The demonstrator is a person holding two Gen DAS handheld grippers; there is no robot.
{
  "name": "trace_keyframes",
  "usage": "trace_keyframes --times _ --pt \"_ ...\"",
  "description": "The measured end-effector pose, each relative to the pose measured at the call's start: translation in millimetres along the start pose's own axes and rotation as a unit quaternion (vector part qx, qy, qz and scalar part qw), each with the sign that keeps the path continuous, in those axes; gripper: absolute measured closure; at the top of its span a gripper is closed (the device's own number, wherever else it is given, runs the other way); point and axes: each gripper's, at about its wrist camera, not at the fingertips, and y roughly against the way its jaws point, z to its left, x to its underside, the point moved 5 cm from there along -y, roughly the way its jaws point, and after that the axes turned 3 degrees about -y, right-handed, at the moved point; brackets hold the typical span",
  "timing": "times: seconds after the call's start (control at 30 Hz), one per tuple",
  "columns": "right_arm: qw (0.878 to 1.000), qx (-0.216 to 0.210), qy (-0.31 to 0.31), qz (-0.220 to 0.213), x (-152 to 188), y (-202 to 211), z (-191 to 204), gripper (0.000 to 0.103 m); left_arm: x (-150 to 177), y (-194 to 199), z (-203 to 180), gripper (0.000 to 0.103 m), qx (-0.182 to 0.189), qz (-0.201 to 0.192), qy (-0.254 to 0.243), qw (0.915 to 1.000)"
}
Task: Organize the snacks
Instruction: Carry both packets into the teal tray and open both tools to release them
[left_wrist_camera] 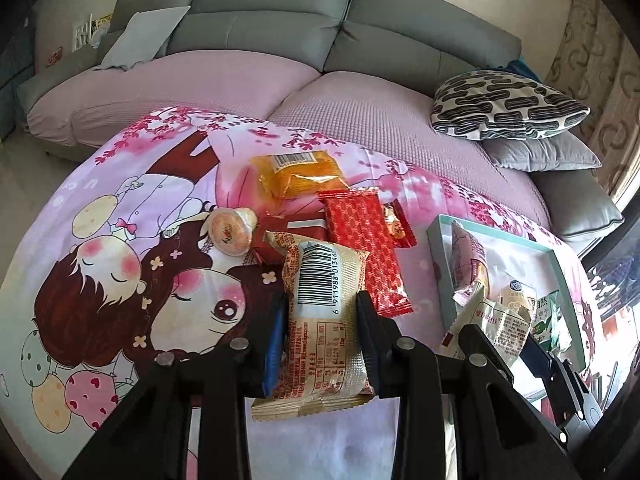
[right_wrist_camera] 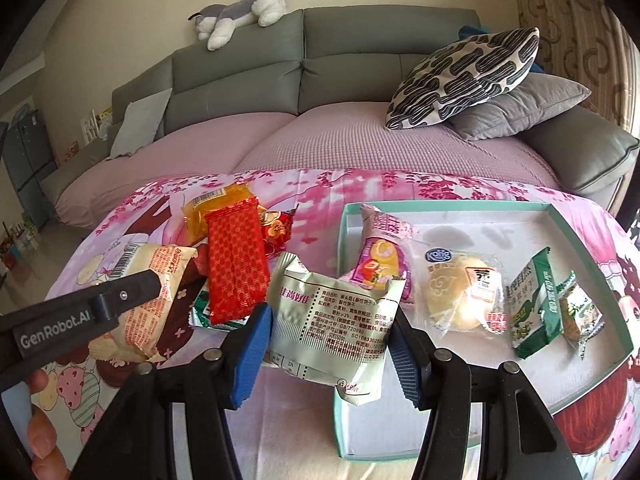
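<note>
Ahead of you runs a grey sofa [right_wrist_camera: 304, 64], its seat under a pale mauve waffle-textured cover [right_wrist_camera: 360, 148]. A plush grey-and-white dog [right_wrist_camera: 244, 12] lies along the backrest. At the sofa's right end a black-and-white patterned cushion [right_wrist_camera: 464, 80] leans on a plain grey cushion [right_wrist_camera: 520, 108]; a lighter grey pillow [right_wrist_camera: 140, 124] sits at the left end. The wall [right_wrist_camera: 132, 20] behind is cream. On your right hangs a beige curtain with swirl motifs [right_wrist_camera: 576, 40] (daylight comes in from that side). In the foreground a pink cartoon-printed cloth [left_wrist_camera: 120, 260] covers the surface. The floor [right_wrist_camera: 52, 240] at left is pale and glossy.
</note>
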Motion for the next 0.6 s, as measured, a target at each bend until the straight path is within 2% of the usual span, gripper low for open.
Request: trace_keyframes --times 0.33,0.6 --pt "0.998 0.043 -0.039 -0.024 -10 20 -52 0.043 4 5 -56 0.068 0.035 -0.004 -0.055 0.9978" --pt "0.991 0.099 -0.08 -0.048 -14 44 -111 0.043 13 8 -108 0.068 0.065 -0.003 -0.104 0.9924"
